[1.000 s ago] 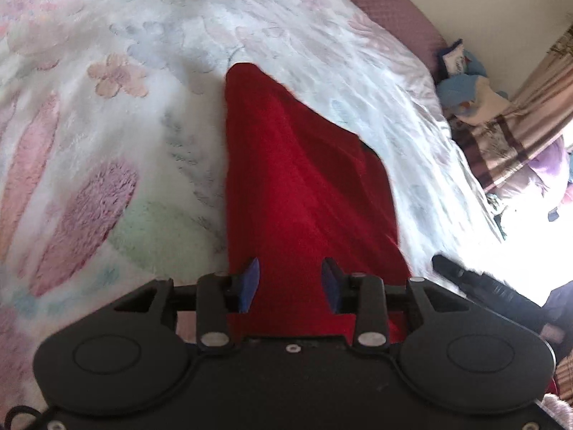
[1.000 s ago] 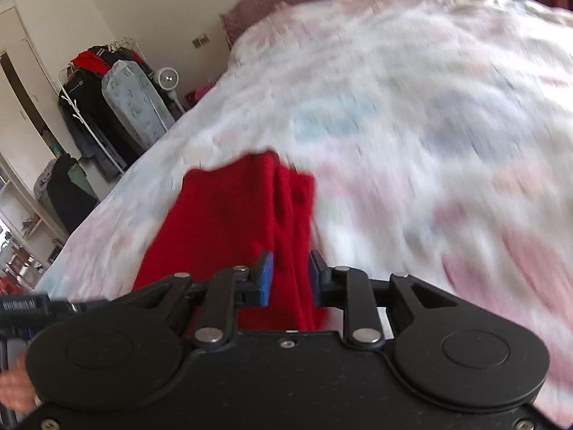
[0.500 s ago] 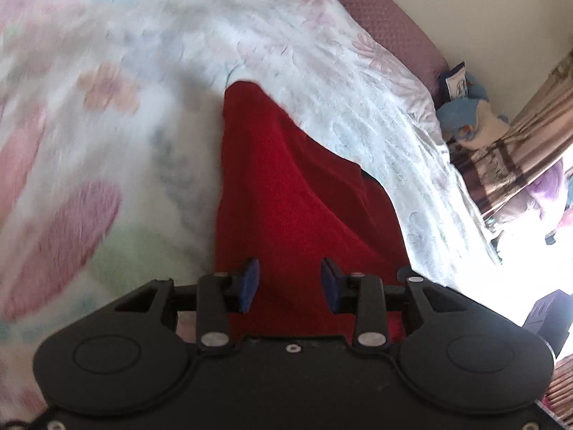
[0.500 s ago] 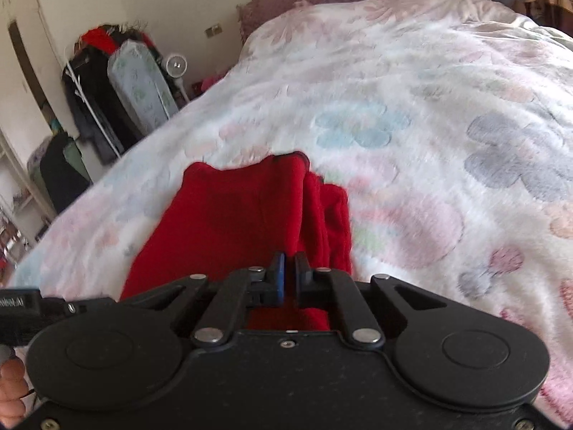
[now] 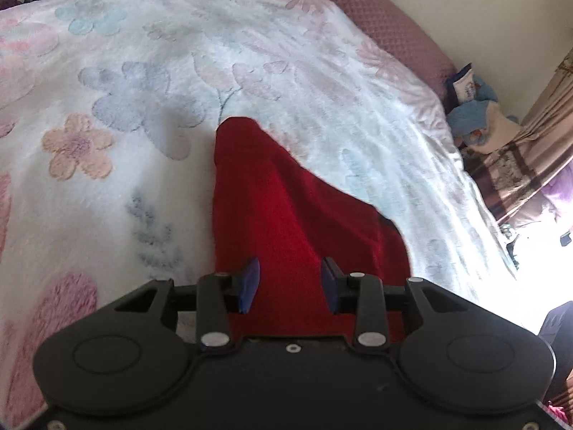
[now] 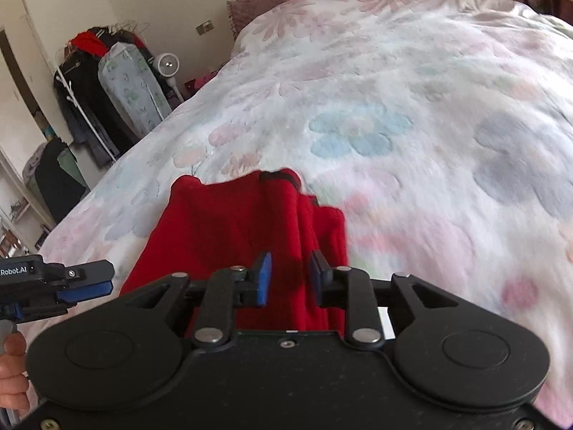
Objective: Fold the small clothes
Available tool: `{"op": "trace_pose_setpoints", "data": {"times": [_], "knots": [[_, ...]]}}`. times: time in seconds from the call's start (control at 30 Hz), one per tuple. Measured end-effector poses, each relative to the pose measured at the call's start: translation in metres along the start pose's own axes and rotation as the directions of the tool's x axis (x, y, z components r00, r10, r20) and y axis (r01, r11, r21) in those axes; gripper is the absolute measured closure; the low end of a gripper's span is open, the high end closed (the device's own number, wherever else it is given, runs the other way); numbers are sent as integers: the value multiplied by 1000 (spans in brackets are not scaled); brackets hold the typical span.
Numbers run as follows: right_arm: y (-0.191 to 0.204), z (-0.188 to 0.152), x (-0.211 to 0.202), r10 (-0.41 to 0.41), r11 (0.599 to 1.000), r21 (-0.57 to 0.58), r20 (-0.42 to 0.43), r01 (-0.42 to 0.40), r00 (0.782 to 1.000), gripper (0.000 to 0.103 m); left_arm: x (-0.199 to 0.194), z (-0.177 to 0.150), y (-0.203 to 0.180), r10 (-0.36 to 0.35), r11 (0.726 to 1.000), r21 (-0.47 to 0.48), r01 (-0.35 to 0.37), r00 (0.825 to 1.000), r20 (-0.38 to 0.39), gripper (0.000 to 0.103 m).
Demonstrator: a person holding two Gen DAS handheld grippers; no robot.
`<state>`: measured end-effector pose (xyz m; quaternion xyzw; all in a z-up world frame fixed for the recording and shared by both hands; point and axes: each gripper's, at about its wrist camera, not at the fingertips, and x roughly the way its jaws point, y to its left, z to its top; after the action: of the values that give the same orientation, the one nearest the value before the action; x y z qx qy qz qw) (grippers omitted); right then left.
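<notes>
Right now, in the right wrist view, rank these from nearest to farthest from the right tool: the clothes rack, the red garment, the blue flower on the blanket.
1. red garment, directly under and ahead of the right tool.
2. blue flower, ahead and slightly right, on the blanket.
3. clothes rack, far left, off the bed by the wall.

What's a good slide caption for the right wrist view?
Open right gripper over a folded red garment on a floral bedspread.

Left gripper (image 5: 290,283): showing black body, blue pads, silver screws.
Right gripper (image 6: 289,279): showing black body, blue pads (image 6: 264,279).
Hand (image 6: 12,369): showing bare skin.
</notes>
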<state>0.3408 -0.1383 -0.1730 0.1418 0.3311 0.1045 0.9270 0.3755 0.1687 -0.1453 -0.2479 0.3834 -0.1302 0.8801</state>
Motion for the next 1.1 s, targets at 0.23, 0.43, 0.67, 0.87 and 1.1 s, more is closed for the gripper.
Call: {"op": "trace_pose_setpoints", "data": {"times": [0.23,0.43,0.67,0.87,1.1], "knots": [[9,5,6,-49,998,-43,30,50,998,102,3,1,0,-30,1000,-7,30,1000,6,69],[-5,-3,34,-112,993,-39,-47,110,993,103,24,-5,8,-4,1000,3,4,1000,-29,67],[-13,-4,11,-99,995,27,-2,99,995,93,-12,-13,5,-34,999,-16,34,999,-7,66],[-1,-32,-67,19,999,-33,46,-18,999,93,-63,-60,2,-26,999,46,27,999,-21,66],[22,-77,-89,-8,991,-133,-6,7,1000,93,-75,-90,-2,-34,999,15,35,999,-36,66]]}}
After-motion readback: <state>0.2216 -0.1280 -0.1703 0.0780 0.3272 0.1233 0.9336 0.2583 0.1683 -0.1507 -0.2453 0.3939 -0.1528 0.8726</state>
